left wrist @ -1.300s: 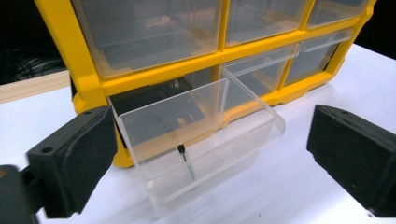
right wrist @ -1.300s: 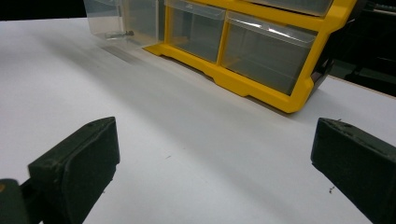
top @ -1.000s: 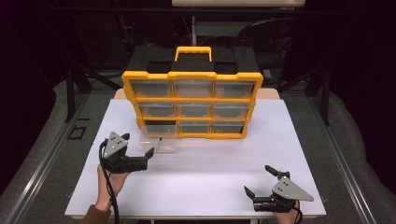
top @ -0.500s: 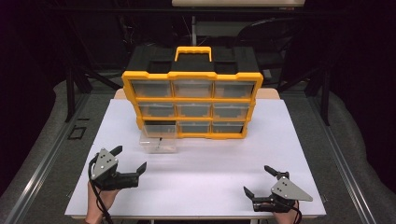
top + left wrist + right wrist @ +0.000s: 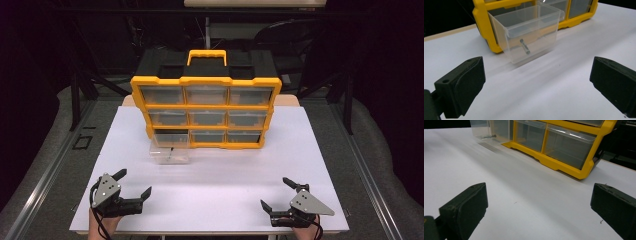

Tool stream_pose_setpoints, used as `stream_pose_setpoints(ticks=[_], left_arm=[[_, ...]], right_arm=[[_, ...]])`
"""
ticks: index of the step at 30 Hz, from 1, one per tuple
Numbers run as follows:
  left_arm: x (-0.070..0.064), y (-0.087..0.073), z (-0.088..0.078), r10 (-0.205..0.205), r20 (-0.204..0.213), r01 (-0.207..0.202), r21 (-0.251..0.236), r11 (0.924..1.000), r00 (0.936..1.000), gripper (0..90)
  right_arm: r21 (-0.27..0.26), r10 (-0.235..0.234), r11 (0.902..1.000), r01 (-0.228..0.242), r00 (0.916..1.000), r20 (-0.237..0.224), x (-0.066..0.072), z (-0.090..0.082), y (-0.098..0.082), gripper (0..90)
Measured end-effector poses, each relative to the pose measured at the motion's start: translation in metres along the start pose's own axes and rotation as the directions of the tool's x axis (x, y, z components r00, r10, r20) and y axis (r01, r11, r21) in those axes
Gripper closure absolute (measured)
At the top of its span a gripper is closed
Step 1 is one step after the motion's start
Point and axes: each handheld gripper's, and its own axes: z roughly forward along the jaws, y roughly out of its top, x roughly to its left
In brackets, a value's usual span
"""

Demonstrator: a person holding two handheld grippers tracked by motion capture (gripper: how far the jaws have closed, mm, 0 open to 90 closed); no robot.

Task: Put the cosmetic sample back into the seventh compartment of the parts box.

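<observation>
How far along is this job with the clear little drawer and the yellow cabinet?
Done: the clear plastic drawer is out of the yellow plastic drawer cabinet and stands on the white table, a small metal bolt lying inside it. In hand: nothing; the left gripper and right gripper sit open near the table's front edge. Left: probably sliding the drawer into its empty bottom-left slot.

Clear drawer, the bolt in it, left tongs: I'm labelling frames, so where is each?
Clear drawer [image 5: 529, 37], left gripper view, front wall.
Bolt [image 5: 524, 46], left gripper view, mid-shaft.
Left tongs [image 5: 133, 184], high view, gap between the tips.
</observation>
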Motion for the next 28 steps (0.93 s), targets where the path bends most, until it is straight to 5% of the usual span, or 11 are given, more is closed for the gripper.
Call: stream_pose_setpoints(ticks=[14,28], left_arm=[[0.0,-0.03,0.003,-0.013,0.001,0.013,-0.034,0.9993,0.9999,0.0],[0.003,-0.035,0.009,-0.01,0.008,0.01,-0.023,0.9997,0.9999,0.0]], right_arm=[[0.004,-0.002,1.0,0.002,1.0,-0.003,-0.001,0.0,-0.001,0.4],[0.012,0.0,0.9999,0.0,0.9999,-0.011,-0.001,0.0,-0.001,0.3]])
